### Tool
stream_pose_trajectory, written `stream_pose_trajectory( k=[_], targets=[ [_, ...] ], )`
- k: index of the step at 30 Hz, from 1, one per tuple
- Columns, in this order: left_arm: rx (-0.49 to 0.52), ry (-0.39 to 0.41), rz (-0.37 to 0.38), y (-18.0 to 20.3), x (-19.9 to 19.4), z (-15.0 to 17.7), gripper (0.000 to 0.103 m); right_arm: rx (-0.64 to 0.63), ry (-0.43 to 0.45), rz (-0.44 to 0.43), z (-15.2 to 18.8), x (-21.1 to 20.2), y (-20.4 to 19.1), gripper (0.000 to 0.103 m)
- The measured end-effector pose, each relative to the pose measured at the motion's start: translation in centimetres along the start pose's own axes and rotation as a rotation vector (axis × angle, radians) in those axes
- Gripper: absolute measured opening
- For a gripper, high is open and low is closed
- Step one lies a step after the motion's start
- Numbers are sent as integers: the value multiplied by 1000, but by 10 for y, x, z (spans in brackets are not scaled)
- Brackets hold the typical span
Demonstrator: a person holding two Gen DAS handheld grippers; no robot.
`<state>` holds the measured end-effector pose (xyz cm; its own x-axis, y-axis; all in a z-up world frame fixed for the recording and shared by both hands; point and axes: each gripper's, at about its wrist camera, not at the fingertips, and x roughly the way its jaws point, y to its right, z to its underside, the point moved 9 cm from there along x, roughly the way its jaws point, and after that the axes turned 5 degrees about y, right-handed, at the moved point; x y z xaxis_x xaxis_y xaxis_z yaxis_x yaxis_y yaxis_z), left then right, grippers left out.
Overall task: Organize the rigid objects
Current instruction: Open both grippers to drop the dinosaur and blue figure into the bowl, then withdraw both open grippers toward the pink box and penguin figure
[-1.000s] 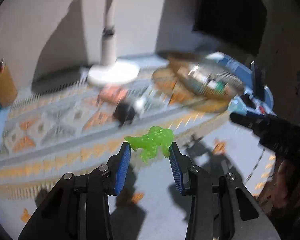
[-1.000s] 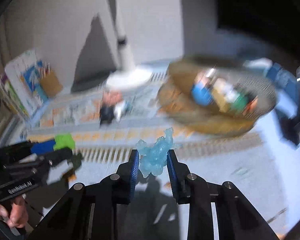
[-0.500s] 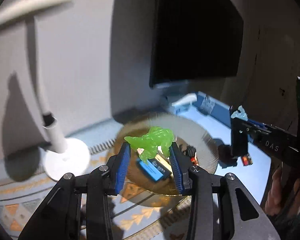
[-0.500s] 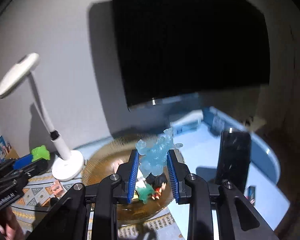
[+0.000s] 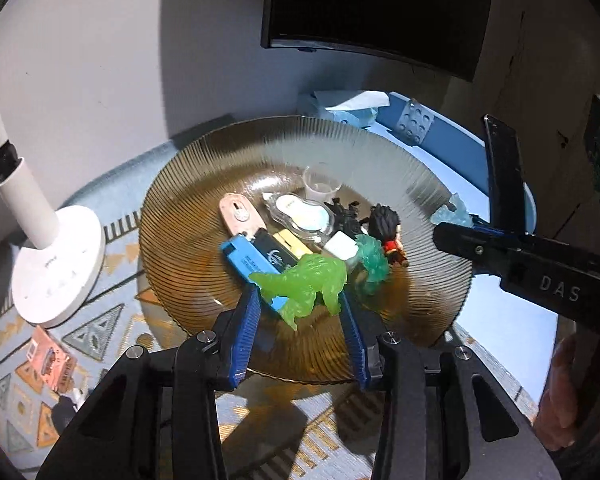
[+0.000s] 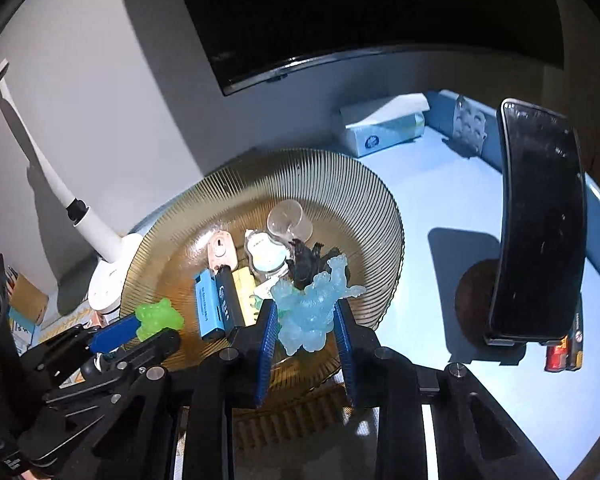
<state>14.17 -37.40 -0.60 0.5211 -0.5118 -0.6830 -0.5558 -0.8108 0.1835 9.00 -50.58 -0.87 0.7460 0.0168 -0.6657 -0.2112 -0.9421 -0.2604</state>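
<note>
A: Both figures hang over the ribbed glass dish (image 5: pixel 204 184) near the tabletop's back edge. The left hand-held gripper (image 5: pixel 300 300) clamps the green figure (image 5: pixel 303 280); the right hand-held gripper (image 6: pixel 305 312) pinches the pale blue figure (image 6: pixel 311 308).

B: Its jaws have just been opening a touch, figure between them. Advice?

A: Lower each over a bare patch, clear of the blue lighter (image 5: pixel 248 258), then release one at a time.

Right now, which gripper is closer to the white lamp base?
Left. The left gripper, holding the green figure, is beside the lamp base. The right gripper, holding the blue figure, is across the plate.
</note>
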Motion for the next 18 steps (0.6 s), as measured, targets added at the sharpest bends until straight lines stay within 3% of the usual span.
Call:
stream_pose_trajectory(
  k=[1, 2, 3, 4, 9, 18],
  targets=[
    [-4, -5, 14, 0, 0, -1, 44, 10, -11, -7, 1, 0, 1, 34],
    [-8, -10, 20, 0, -3, -1, 49, 18, -8, -16, -1, -3, 1, 45],
    [-12, 1, 15, -3, -10, -3, 49, 25, 9, -18, -4, -9, 2, 54],
    [-14, 23, 6, -7, -22, -6, 50, 31, 35, -15, -8, -17, 4, 57],
    [-83, 143, -14, -44, -91, -15, 54, -12, 127, -8, -20, -64, -10, 58],
    [-170, 337, -151, -103, -221, 4, 56, -214, 191, -47, 1, -110, -114, 58]
  ],
)
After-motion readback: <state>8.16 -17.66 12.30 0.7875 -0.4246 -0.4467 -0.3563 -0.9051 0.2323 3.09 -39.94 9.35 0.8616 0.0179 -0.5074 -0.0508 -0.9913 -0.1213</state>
